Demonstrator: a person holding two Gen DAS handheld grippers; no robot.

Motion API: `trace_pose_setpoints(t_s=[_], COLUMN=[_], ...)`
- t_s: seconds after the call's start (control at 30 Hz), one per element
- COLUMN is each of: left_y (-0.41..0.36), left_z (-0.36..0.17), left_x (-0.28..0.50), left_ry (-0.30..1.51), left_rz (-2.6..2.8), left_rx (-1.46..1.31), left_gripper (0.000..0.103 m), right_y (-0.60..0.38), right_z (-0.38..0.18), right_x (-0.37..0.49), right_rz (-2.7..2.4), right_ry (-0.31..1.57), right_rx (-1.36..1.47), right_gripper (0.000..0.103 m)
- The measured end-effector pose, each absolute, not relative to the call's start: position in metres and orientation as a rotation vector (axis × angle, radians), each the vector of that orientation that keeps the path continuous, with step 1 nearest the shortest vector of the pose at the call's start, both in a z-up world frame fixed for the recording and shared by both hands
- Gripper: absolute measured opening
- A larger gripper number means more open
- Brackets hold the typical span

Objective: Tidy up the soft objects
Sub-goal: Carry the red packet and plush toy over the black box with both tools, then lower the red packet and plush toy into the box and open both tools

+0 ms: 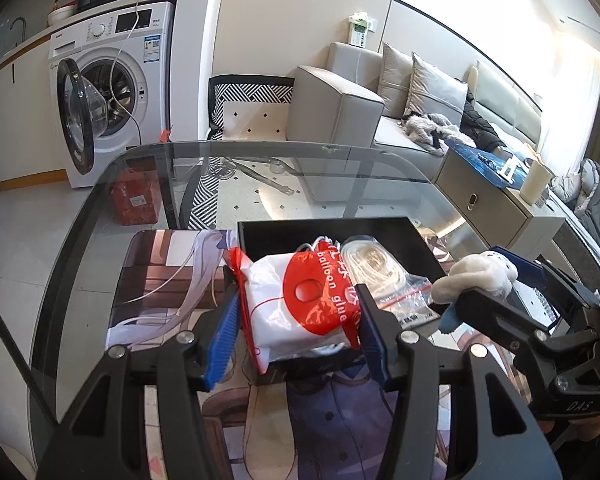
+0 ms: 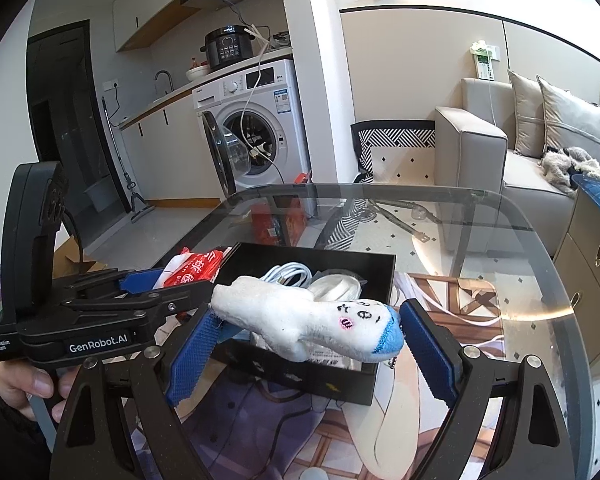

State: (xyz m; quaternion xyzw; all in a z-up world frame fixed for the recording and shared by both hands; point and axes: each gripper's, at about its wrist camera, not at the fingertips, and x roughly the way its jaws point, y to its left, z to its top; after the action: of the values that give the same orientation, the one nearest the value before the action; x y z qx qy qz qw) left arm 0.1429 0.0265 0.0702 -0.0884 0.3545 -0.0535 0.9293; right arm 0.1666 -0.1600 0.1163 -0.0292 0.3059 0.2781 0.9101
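Grippers (image 1: 298, 330) (image 2: 306, 344) seemingly around packet (image 1: 300, 308), plush (image 2: 308, 326).

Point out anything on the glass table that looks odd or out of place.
The red and white bag hangs over the black box's near-left corner, gripped by the left tongs. The plush toy sits crooked in the right tongs.

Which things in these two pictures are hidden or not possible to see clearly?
- Left wrist view: the balloon glue bag between the left gripper fingers covers the near part of the black box.
- Right wrist view: the white plush toy hides most of the box's contents; only a white cable shows.
- Right gripper: whether its right finger touches the toy is unclear.
- Zip bag label: too small to read.
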Motion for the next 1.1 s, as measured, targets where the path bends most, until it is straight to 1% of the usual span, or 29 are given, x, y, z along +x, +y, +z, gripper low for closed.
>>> trace_pose_setpoints(t_s=[0.23,0.57,0.87,1.1], left_y=[0.03,0.033,0.033,0.033], left_z=[0.073,0.063,0.06,0.058], left_x=[0.152,0.165,0.175,0.18], left_ry=[0.718,0.742,0.746,0.754], left_rz=[-0.109,-0.118,-0.133,-0.139], left_rx=[-0.198,-0.225,-0.23,-0.229], left_gripper=[0.054,0.054,0.054,0.054], right_y=[-0.153,-0.138,-0.129,-0.119], right_z=[0.11,0.092,0.077,0.07], right_x=[0.175,0.183,0.196,0.204], right_rz=[0.576,0.569,0.58,0.583], right_ry=[0.628,0.636,0.683,0.68], right_rx=[-0.107,-0.198,-0.218,-0.245], right_gripper=[0.091,0.091,0.091,0.091])
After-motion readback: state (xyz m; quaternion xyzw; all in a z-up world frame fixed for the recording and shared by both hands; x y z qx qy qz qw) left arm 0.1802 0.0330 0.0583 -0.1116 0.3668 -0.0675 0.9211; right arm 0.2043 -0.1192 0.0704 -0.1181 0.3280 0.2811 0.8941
